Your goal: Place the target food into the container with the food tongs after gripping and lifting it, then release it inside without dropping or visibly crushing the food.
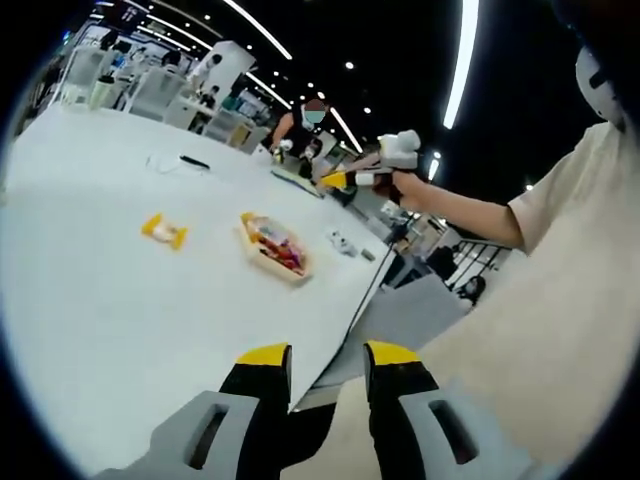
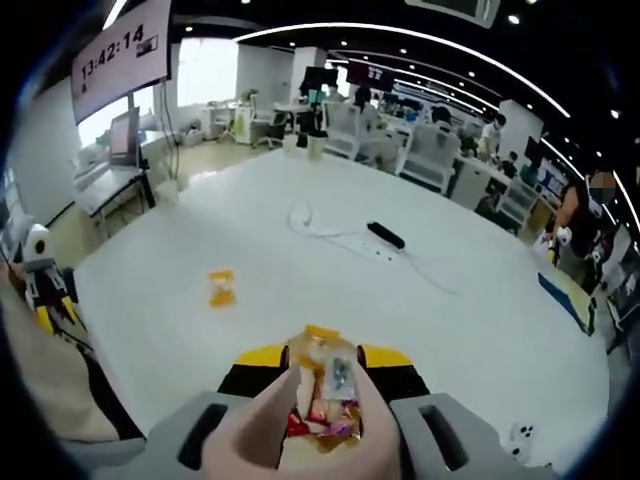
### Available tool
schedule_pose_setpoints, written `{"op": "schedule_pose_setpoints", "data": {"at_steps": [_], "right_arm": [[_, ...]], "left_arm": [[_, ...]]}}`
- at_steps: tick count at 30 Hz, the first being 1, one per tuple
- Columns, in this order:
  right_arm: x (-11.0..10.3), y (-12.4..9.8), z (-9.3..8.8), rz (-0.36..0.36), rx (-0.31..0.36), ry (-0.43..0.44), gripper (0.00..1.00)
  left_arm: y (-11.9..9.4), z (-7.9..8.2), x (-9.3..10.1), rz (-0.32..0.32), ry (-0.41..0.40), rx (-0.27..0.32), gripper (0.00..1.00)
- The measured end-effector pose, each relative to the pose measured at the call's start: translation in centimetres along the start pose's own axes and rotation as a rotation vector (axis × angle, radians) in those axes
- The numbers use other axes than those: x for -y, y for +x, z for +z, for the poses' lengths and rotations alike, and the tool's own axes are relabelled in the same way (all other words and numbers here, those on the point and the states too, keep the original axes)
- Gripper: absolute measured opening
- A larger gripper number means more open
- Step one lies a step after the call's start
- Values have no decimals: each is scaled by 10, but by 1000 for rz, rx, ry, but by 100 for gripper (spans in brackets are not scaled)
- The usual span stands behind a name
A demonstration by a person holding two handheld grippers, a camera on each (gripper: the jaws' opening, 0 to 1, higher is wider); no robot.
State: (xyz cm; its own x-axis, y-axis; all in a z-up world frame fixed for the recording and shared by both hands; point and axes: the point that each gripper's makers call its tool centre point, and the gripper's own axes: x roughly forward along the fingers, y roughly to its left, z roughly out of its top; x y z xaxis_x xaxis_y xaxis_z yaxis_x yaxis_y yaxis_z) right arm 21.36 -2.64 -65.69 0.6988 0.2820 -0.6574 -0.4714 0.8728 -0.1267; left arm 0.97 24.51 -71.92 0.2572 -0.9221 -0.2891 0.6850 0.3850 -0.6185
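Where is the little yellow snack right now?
The yellow snack lies on the white table, apart from the container of snacks in the left gripper view; in the right gripper view it lies beyond the right gripper.

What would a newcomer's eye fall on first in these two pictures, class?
In the right gripper view, a tan container heaped with wrapped snacks sits right at the right tongs, hiding the gap between their tips. Beyond it, a yellow wrapped snack lies alone on the broad white table. In the left gripper view, the left tongs stand open over the table's edge.
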Motion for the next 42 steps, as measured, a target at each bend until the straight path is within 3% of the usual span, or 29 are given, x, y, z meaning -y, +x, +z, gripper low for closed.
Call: {"op": "schedule_pose_setpoints", "data": {"at_steps": [11,21,28,42], "right_arm": [[-13,18,4,39,-4,-13,27],[-11,7,-1,25,7,22,27],[-9,-1,6,4,36,35,28],[-22,-6,5,-10,42,63,28]], "left_arm": [[-6,0,-4,35,-19,30,27],[-4,0,0,30,-16,35,27],[-6,-5,7,9,10,8,28],[-26,-1,9,-9,31,-19,28]]}}
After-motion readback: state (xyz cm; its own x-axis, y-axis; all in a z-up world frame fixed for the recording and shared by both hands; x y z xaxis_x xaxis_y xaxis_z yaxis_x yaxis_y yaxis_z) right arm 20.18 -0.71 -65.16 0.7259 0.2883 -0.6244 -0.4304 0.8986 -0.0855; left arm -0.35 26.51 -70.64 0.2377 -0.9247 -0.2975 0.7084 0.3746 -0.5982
